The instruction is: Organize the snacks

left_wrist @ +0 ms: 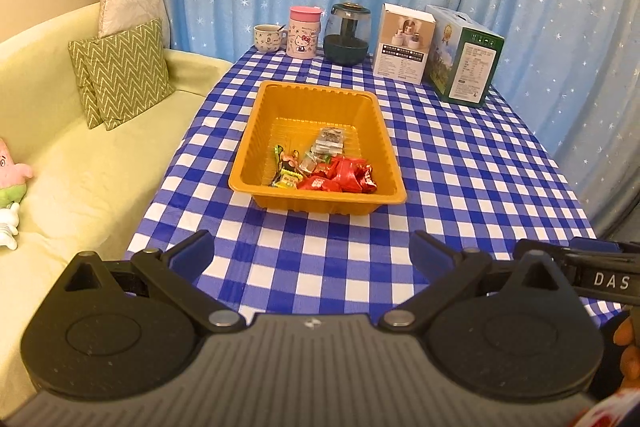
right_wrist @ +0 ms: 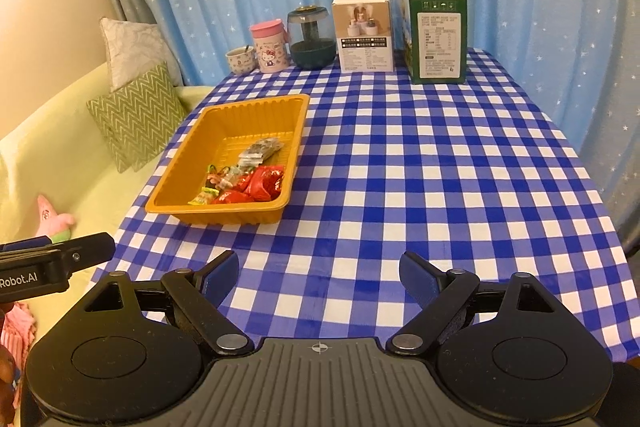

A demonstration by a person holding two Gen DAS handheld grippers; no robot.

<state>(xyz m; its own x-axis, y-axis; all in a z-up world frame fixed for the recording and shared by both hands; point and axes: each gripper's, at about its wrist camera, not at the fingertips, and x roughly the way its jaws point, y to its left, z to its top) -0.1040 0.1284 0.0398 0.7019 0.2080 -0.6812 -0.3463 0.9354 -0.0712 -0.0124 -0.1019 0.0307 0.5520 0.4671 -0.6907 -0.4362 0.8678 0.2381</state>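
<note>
An orange plastic tray (left_wrist: 256,131) (right_wrist: 180,171) sits on the blue-and-white checked table. In its near end lie several wrapped snacks: red packets (left_wrist: 344,177) (right_wrist: 260,183), green and yellow candies (left_wrist: 286,171) (right_wrist: 212,183) and grey sachets (left_wrist: 330,141) (right_wrist: 260,151). My left gripper (left_wrist: 312,251) hovers open over the cloth, short of the tray's near wall, nothing between its fingers. My right gripper (right_wrist: 320,273) is open too, to the right of the tray and nearer the table's front edge, with nothing in it. Each gripper's side shows at the edge of the other's view.
Along the table's back edge stand a small mug (left_wrist: 270,37), a pink cartoon cup (left_wrist: 304,31), a dark glass jar (left_wrist: 348,33), a white box (left_wrist: 404,43) and a green box (left_wrist: 464,55). A pale green sofa (left_wrist: 80,167) with cushions and a plush toy borders the left side. Blue curtains hang behind.
</note>
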